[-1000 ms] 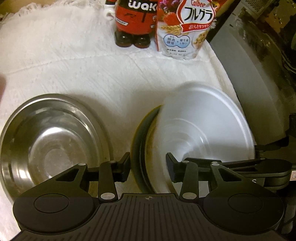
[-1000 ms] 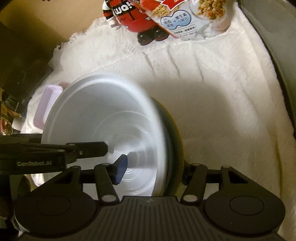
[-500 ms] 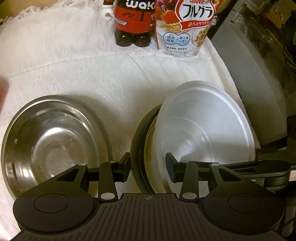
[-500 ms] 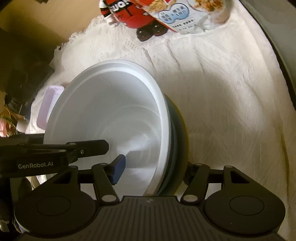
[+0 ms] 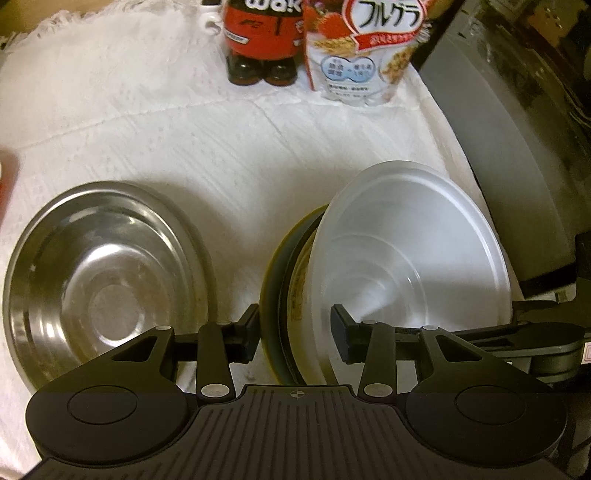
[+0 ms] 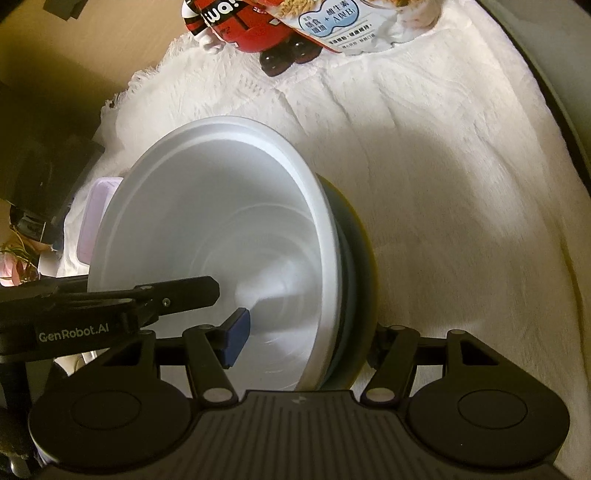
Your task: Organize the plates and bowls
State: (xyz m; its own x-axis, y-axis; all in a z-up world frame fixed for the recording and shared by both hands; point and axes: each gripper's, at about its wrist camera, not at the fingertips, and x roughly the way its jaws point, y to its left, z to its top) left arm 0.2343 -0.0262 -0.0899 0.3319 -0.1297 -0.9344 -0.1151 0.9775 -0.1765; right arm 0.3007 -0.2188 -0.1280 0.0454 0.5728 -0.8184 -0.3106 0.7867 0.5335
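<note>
Bowl stack held between 2 grippers on the desk

Stack position: a white bowl [image 5: 413, 251] sits nested in a dark bowl with a yellow rim [image 5: 280, 295], on the white cloth [image 5: 184, 129] that covers the desk. A steel bowl [image 5: 99, 277] rests on the cloth to the left of the stack, close to it but apart.

Left gripper [image 5: 295, 332]: its jaws straddle the left edge of the stack. 1 finger stands outside the dark bowl, touching or just beside its wall; the other finger stands inside the white bowl. Whether the pads press cannot be told.

Right gripper [image 6: 306, 339]: its jaws straddle the right edge of the stack. The blue-padded finger [image 6: 236, 338] is inside the white bowl, clear of the wall; the other finger is outside the yellow rim, mostly hidden behind it. The jaws stand apart and do not clamp the bowls.

Background: a red figurine [image 5: 258, 33] and a cereal bag [image 5: 365, 48] stand at the far edge of the cloth. A pale pink container [image 6: 96, 214] lies beyond the white bowl in the right wrist view.
</note>
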